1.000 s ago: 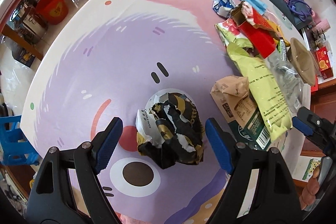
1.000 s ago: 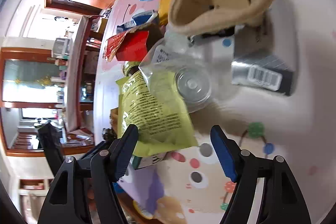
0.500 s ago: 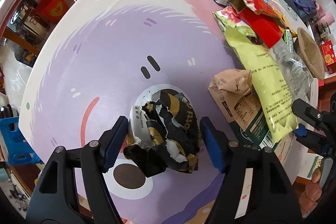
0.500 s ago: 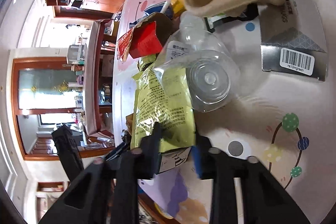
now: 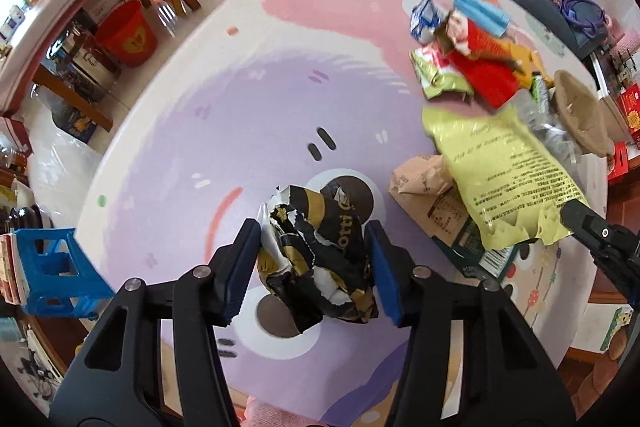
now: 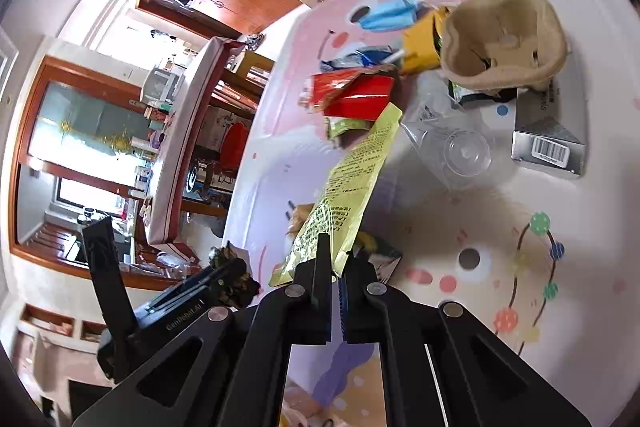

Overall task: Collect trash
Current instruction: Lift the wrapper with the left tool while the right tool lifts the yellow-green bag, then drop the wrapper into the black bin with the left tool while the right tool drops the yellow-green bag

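Tongs (image 5: 312,263) clamping crumpled wrapper (image 5: 320,247), right tongs (image 6: 336,267) pinching yellow bag (image 6: 352,187)

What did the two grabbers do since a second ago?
The left gripper closed on the crumpled black-and-gold wrapper. The right gripper shut on the yellow-green snack bag and lifted its end. The egg carton and silver box stayed put.

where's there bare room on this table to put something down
The widest free patch is the lilac and pink printed tabletop, between its floor-side edge and the trash row. A smaller one lies on the dotted corner, below the clear plastic cup and grey barcoded box. It is crowded from the blue face mask down to the yellow-green snack bag.
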`<control>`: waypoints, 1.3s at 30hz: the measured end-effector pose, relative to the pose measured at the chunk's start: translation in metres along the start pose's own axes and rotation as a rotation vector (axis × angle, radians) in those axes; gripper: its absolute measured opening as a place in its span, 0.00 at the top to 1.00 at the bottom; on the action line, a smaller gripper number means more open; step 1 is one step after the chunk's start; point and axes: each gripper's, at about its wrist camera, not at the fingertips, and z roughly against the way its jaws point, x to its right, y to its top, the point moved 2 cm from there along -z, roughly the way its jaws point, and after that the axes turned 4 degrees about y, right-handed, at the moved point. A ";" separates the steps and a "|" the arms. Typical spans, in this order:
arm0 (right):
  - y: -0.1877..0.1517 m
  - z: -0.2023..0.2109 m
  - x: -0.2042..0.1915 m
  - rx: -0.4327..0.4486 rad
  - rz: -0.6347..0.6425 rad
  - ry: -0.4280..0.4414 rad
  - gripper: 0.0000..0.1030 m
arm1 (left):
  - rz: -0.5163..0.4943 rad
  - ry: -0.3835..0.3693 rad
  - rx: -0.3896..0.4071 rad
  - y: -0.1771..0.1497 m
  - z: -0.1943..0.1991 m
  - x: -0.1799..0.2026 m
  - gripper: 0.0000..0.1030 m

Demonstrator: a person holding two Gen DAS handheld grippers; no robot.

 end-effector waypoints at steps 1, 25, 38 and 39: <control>-0.006 0.007 -0.007 0.011 0.009 -0.001 0.97 | 0.000 -0.002 0.009 -0.002 0.006 -0.005 0.51; -0.202 0.115 -0.092 0.211 0.013 -0.167 0.98 | -0.264 -0.364 0.151 -0.070 0.115 -0.066 0.52; -0.348 0.095 -0.110 0.119 -0.057 -0.327 0.98 | -0.490 -0.424 0.152 -0.176 0.139 -0.106 0.52; -0.354 0.092 -0.110 0.108 -0.058 -0.334 0.98 | -0.513 -0.422 0.146 -0.187 0.137 -0.108 0.51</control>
